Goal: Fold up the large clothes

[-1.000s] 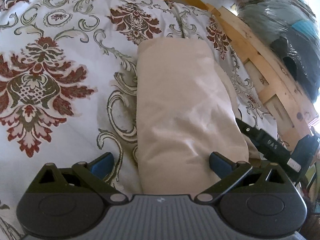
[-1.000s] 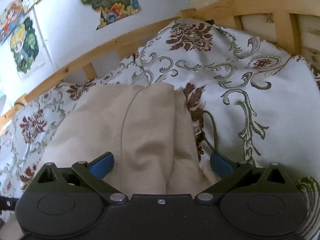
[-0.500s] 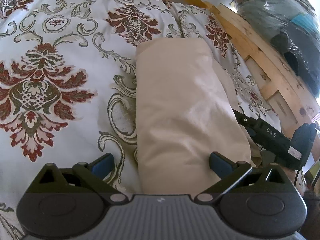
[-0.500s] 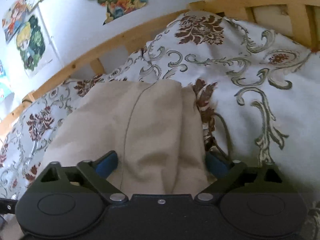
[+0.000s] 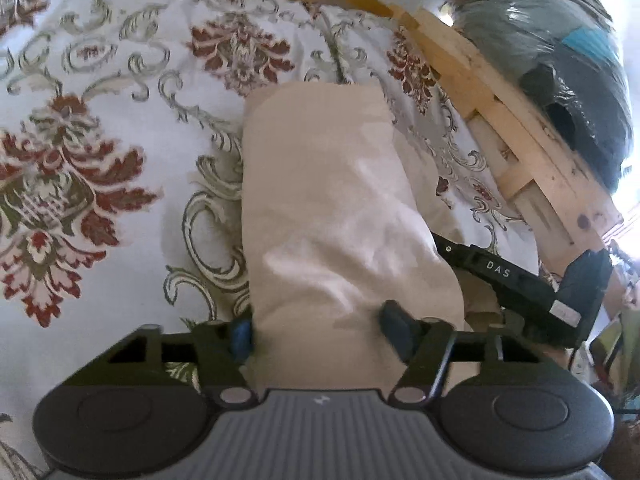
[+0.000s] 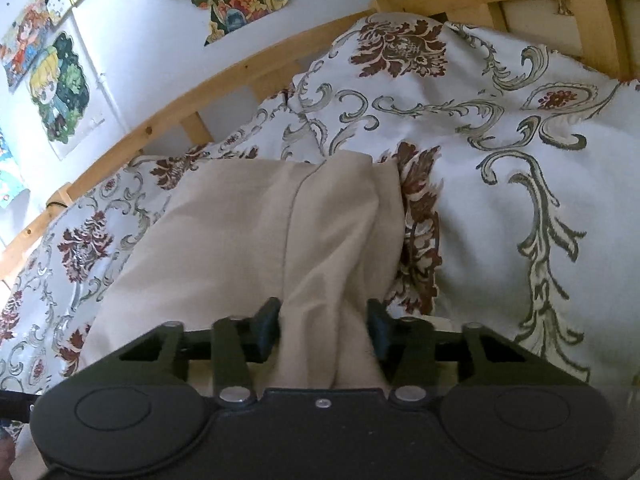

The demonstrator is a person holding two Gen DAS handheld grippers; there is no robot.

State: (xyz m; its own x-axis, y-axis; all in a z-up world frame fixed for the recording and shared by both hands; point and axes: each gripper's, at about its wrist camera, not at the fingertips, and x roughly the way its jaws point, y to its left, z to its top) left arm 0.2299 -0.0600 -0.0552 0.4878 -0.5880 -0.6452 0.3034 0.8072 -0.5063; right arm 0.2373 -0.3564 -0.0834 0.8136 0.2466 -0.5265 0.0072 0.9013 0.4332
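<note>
The beige garment (image 5: 332,216) lies folded on the floral bedspread (image 5: 100,128). The left gripper (image 5: 320,326) and right gripper (image 6: 324,324) each pinch its near end. Wooden bed rails (image 5: 516,136) and bagged bundles (image 5: 568,60) flank it; posters (image 6: 60,88) hang behind.

The near end of the folded beige garment (image 5: 332,216) is disappearing behind the left gripper (image 5: 320,326)'s body. The other black gripper (image 5: 520,280) is slipping under the garment's right edge, its fingertips hidden.
</note>
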